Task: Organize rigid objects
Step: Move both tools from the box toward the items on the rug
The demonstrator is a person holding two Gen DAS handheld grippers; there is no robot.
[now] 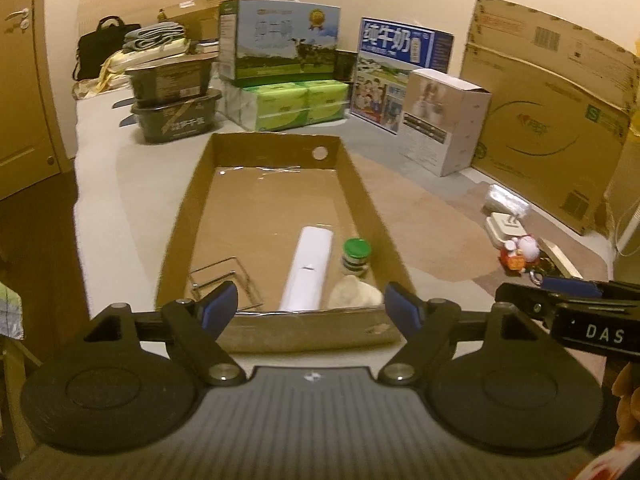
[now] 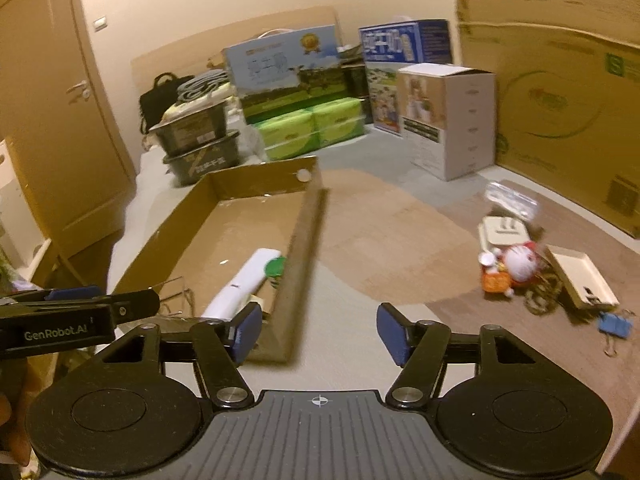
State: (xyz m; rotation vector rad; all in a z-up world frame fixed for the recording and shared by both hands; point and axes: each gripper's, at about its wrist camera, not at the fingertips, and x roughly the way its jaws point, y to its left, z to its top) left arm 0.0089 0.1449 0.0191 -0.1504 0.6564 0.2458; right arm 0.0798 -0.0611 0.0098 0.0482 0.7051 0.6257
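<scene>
An open cardboard tray point(image 1: 360, 184) point(image 2: 308, 236) lies on the bed. In it are a white remote point(image 1: 308, 268) point(image 2: 244, 280), a green-capped jar point(image 1: 355, 255) point(image 2: 277, 269), a clear plastic box point(image 1: 224, 280) and a pale lump point(image 1: 354, 294). My left gripper point(image 1: 310, 306) is open and empty, at the tray's near wall. My right gripper point(image 2: 318, 334) is open and empty, just right of the tray. To the right lie a red-and-white figurine point(image 1: 520, 250) point(image 2: 516, 266), a white charger point(image 2: 502, 232), a flat beige box point(image 2: 584, 280), a blue binder clip point(image 2: 614, 326) and a clear bag point(image 2: 510, 196).
Milk cartons point(image 1: 280, 40), green tissue packs point(image 1: 300, 104), black food tubs point(image 1: 172, 100), a white box point(image 1: 444, 120) and a large cardboard sheet point(image 1: 548, 100) line the back. A door point(image 2: 52, 120) stands at the left. The bed edge drops off left of the tray.
</scene>
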